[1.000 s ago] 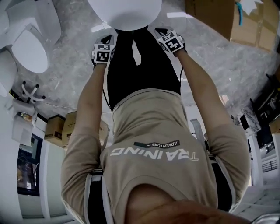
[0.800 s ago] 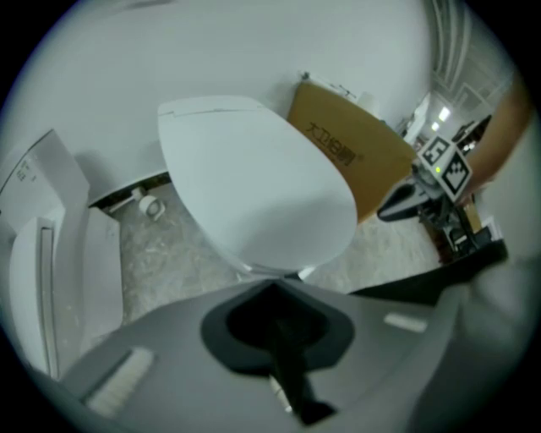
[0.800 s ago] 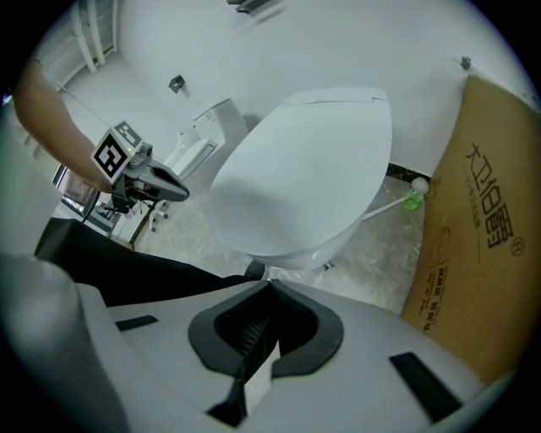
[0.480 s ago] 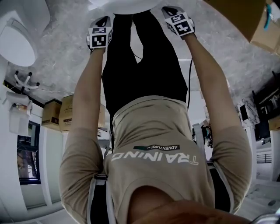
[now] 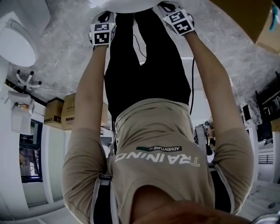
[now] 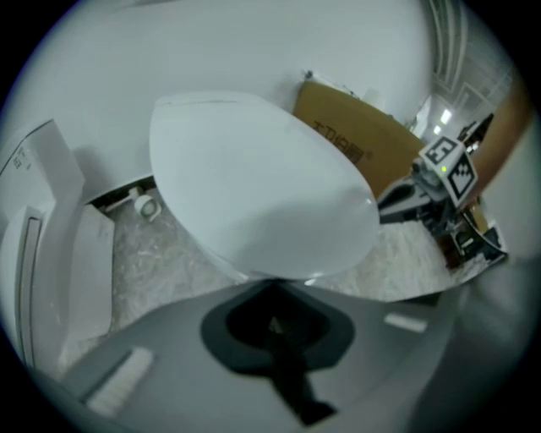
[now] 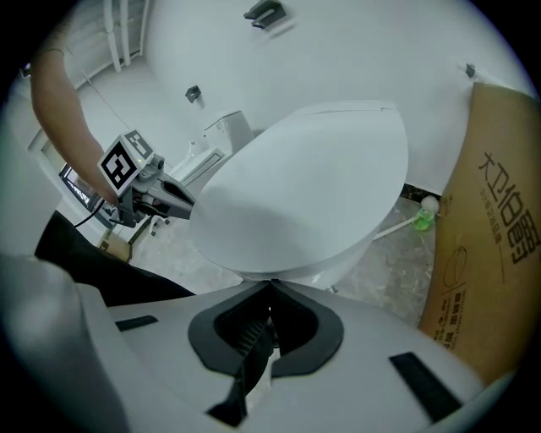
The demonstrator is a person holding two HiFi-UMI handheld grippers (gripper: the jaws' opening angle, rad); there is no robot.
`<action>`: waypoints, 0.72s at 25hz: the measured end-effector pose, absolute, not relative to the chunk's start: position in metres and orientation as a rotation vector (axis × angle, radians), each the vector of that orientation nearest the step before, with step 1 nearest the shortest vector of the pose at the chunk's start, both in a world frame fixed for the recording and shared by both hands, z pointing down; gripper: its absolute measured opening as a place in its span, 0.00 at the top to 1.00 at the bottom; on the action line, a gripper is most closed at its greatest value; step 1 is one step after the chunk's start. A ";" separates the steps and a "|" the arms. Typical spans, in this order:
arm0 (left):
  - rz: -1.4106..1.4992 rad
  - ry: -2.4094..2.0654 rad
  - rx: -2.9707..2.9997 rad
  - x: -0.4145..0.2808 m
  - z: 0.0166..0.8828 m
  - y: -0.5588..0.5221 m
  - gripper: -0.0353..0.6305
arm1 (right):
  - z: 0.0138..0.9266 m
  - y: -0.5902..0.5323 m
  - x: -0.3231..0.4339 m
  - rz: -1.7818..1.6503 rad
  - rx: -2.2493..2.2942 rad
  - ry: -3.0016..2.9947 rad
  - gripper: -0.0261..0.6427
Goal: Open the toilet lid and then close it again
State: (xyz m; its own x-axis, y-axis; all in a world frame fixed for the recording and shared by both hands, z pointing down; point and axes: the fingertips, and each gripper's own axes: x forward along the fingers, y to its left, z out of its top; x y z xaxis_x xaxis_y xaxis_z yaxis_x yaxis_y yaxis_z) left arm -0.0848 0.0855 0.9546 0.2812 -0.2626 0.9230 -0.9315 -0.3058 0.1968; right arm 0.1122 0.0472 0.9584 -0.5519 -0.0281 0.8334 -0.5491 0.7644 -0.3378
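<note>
The white oval toilet lid (image 6: pixel 262 203) fills the middle of both gripper views and lies over the bowl (image 7: pixel 347 258). In the head view only its front rim (image 5: pixel 127 4) shows at the top edge. My left gripper (image 6: pixel 270 286) is shut, its tips at the lid's rim on the left side. My right gripper (image 7: pixel 270 283) is also shut, its tips at the rim on the right side. Each shows in the other's view, the left gripper (image 7: pixel 148 194) and the right gripper (image 6: pixel 423 190), with its nose against the lid's edge. In the head view the left gripper (image 5: pixel 103 30) and right gripper (image 5: pixel 177 19) flank the lid.
A second white toilet (image 5: pixel 17 41) stands at the left. A tall cardboard box (image 7: pixel 490 254) stands close to the right of the lid, with a green-headed brush (image 7: pixel 423 220) on the marble floor behind. White panels (image 6: pixel 59 228) lean at the left. Small cardboard boxes (image 5: pixel 61 113) sit behind me.
The head view has tilted, so the lid has slid mostly out past the top edge. Both grippers have stayed beside the lid's rim and remain shut.
</note>
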 end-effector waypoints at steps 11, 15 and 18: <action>1.100 -1.082 1.859 -0.083 0.948 0.085 0.94 | 0.951 0.043 0.108 0.696 0.449 -2.077 0.95; 1.114 -1.032 1.939 -0.080 0.942 0.084 0.94 | 0.946 0.042 0.107 0.690 0.449 -2.096 0.95; 1.099 -1.025 1.971 -0.080 0.933 0.082 0.94 | 0.936 0.042 0.107 0.686 0.436 -2.107 0.95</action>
State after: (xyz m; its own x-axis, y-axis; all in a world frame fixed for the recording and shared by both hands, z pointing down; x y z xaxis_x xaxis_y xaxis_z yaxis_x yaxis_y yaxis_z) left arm -0.0795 0.0825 0.9328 0.3425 -0.3145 0.8853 -0.8609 -0.4823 0.1618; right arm 0.1071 0.0416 0.9362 -0.5735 -0.0599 0.8170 -0.5295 0.7881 -0.3139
